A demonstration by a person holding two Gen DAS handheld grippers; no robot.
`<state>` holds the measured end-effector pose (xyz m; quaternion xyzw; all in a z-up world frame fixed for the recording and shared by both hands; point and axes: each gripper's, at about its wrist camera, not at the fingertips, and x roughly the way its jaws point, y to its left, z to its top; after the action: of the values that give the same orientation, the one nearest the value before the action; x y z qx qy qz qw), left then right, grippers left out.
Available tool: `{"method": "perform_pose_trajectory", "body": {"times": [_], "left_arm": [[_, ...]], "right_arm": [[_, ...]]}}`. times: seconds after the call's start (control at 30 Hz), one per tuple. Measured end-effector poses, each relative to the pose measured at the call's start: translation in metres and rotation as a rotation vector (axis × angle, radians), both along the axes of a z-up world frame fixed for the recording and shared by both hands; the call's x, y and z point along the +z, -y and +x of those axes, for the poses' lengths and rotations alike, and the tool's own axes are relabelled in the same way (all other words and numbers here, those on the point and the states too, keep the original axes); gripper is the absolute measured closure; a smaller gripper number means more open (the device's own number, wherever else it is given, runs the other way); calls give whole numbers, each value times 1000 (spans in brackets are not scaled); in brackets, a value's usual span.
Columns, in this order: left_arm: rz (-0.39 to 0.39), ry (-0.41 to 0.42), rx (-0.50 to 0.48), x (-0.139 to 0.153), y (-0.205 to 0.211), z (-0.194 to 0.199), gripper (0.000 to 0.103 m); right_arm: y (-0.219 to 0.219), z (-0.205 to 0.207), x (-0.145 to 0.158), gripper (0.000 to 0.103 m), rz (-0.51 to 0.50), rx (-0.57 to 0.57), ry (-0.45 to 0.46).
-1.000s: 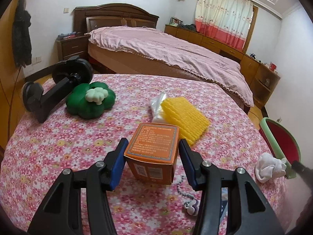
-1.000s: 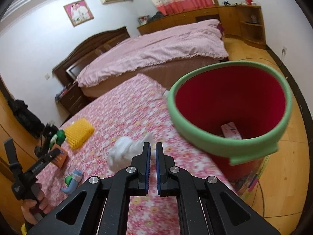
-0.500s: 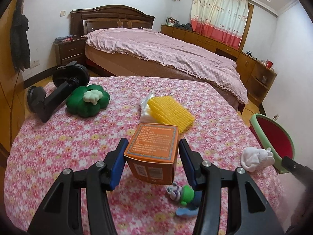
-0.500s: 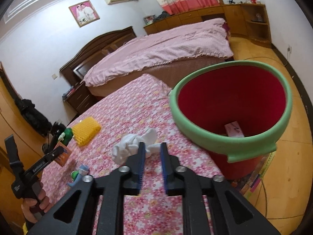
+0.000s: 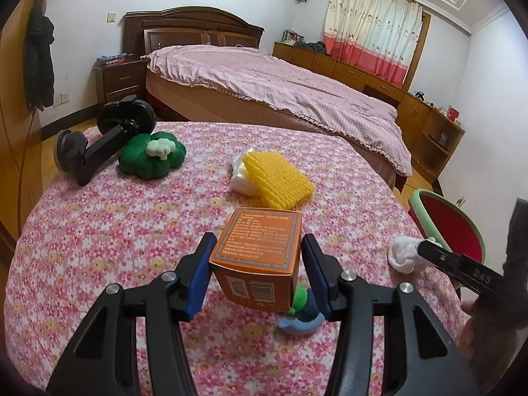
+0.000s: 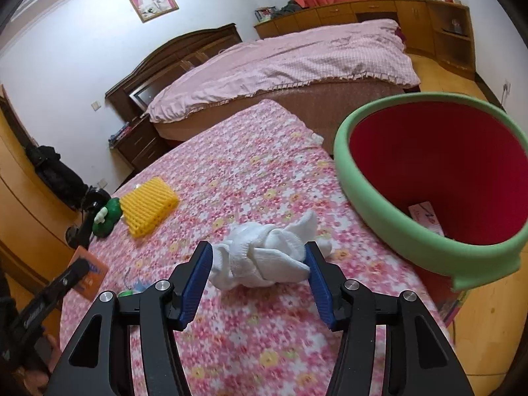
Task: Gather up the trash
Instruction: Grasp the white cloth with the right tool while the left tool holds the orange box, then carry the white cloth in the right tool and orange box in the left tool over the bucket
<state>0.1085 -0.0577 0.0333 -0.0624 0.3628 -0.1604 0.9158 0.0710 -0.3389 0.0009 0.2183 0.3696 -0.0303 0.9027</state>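
I'm clamping the orange box (image 5: pixel 257 257) in left tongs (image 5: pixel 256 272) for binning, right tongs (image 6: pixel 257 279) just opening wide around the white wad (image 6: pixel 264 257), not yet gripped.

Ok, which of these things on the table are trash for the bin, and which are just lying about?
Job things:
- orange box, clamped in the left gripper
- white crumpled wad, between the open jaws of the right gripper, which have just been opening
- red bin

Probably just lying about:
- yellow sponge
- green plush
- black holder
- small toy
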Motion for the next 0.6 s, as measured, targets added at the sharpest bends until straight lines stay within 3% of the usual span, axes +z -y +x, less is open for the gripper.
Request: {"method": "perform_pose_trajectory", "body": {"times": [0.17, 0.23, 0.4, 0.6], "left_arm": [[-6, -10, -1, -3, 0, -3, 49], [-8, -13, -3, -2, 1, -4, 49], [-12, -12, -18, -1, 6, -7, 49], [-17, -15, -49, 0, 17, -13, 49]], "right_arm": [[2, 4, -14, 46, 66, -7, -40], [1, 1, -14, 61, 44, -7, -37], [5, -10, -12, 79, 66, -11, -14], [11, -27, 0, 81, 80, -31, 36]]}}
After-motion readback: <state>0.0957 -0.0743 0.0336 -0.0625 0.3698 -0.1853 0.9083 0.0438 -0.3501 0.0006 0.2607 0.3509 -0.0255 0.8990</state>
